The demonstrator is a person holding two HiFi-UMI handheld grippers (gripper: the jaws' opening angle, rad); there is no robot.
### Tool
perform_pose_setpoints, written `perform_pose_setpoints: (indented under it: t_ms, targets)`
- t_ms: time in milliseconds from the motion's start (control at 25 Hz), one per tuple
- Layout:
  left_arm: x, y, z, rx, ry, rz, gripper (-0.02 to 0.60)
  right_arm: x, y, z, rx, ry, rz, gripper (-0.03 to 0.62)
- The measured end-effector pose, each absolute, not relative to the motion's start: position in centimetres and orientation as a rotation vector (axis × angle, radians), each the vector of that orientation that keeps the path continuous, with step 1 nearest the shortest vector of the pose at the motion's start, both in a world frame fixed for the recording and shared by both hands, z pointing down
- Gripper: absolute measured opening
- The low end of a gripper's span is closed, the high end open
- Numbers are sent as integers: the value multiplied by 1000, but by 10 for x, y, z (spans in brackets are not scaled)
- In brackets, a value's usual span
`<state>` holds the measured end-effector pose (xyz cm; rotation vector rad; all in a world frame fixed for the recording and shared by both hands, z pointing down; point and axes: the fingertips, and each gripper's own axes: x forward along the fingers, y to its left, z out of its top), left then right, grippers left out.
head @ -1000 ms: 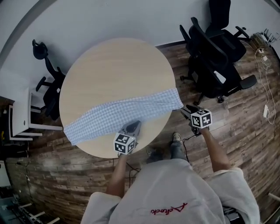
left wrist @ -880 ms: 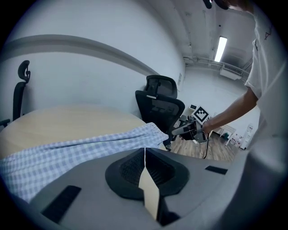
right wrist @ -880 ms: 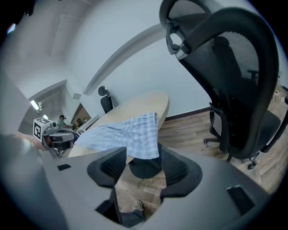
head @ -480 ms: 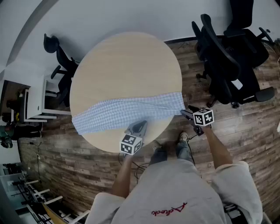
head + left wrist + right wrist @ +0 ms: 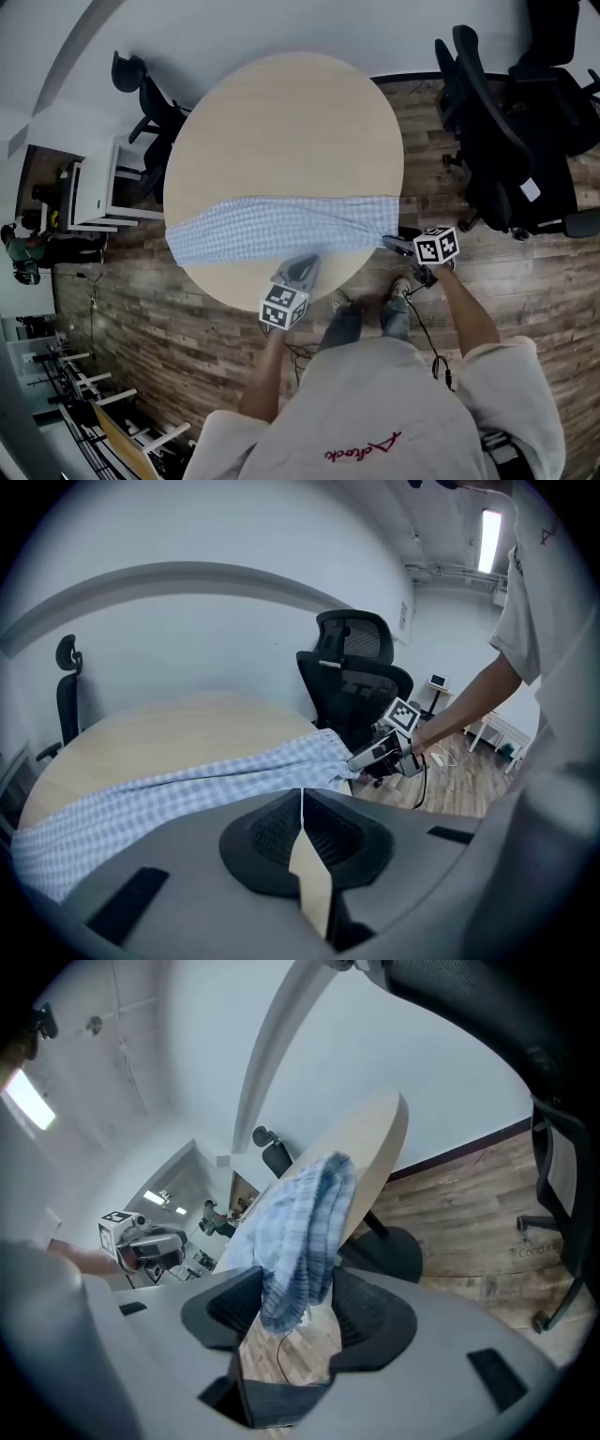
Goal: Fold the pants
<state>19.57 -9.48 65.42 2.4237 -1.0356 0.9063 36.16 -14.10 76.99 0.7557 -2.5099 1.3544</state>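
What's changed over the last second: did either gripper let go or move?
The right gripper has just opened its jaws; the end of the pants now hangs loose between them, off the edge of the table. The left gripper stays shut and empty beside the pants, which still lie stretched across the table.

Head view: chairs (image 5: 511, 159) cut off at right edge. Right end of pants (image 5: 281, 228) drops past the table (image 5: 281, 122) rim, hidden from above. Small figure (image 5: 23, 248) at left edge, probably a person, too small to tell more.
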Motion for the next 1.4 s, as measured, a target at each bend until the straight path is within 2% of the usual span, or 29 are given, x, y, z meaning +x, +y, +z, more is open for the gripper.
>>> perform_pose_setpoints:
  t_ms: [120,240,640,840,920,1400]
  targets:
    - [205,-92,656,2432,-1016,941,35,368,-141,776,774,-2511,1338,253]
    - [211,-89,656,2444,-1000,981,35,376,-143,785,786,-2496,1374,290]
    - [215,-88,657,2432,-1009,1039,35,363,-146,785,592,-2580,1414,287]
    - [227,-96,657,2459,-978,1047,35,358,-140,775,512,-2610,1364,197]
    - [234,-99,658,2475,-962,1046,35,365,-137,771,530,-2617,1319,105]
    - [260,-105,653,2559,-881,991,35,389,-152,716,742,-2688,1248,83]
